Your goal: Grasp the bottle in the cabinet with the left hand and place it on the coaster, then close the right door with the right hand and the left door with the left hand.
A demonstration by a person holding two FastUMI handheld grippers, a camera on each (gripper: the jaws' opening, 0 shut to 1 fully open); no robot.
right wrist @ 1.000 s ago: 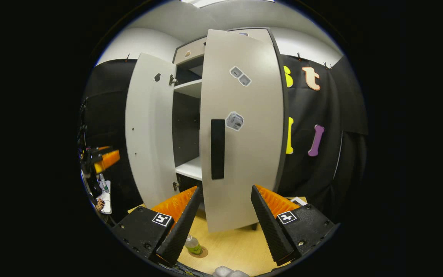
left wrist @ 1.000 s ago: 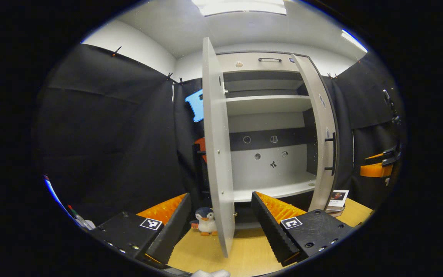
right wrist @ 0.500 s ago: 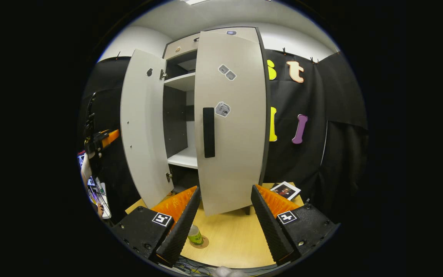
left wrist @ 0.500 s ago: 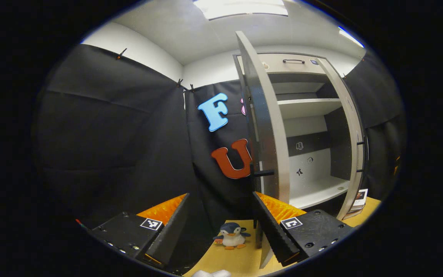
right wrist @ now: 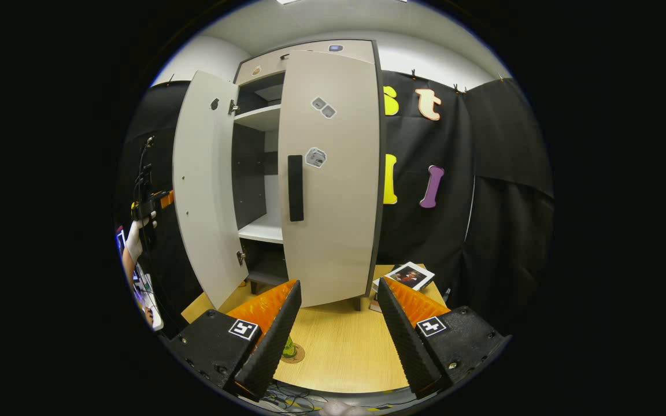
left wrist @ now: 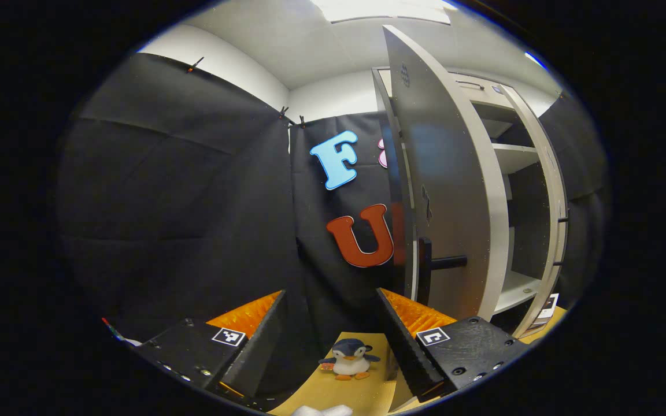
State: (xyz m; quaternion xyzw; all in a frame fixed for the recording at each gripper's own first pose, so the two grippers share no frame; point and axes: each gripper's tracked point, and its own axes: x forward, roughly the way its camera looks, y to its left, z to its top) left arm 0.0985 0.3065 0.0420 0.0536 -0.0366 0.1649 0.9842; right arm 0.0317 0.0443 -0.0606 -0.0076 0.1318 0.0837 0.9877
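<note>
On the table: we see the bottle [right wrist: 288, 348] standing on the coaster [right wrist: 293, 358].
Right door [right wrist: 330, 173]: nearly closed.
Left door [right wrist: 203, 185]: open.
Left gripper [left wrist: 330, 341]: fingers spread, empty.
Right gripper [right wrist: 339, 341]: fingers spread, empty.

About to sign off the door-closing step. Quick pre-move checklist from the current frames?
1. Bottle on coaster: ok, it stands on the coaster on the table, partly behind the right gripper's finger.
2. Right door closed: not ok, mostly swung in but a gap shows at its handle side.
3. Left door closed: not ok, wide open.
4. Left gripper placed to push: ok, jaws open, on the door's outer face near its handle.
5. Right gripper free: ok, jaws open, nothing held, back from the door.
6. Left door's swing path: cannot tell; penguin toy sits near the door's foot.
</note>
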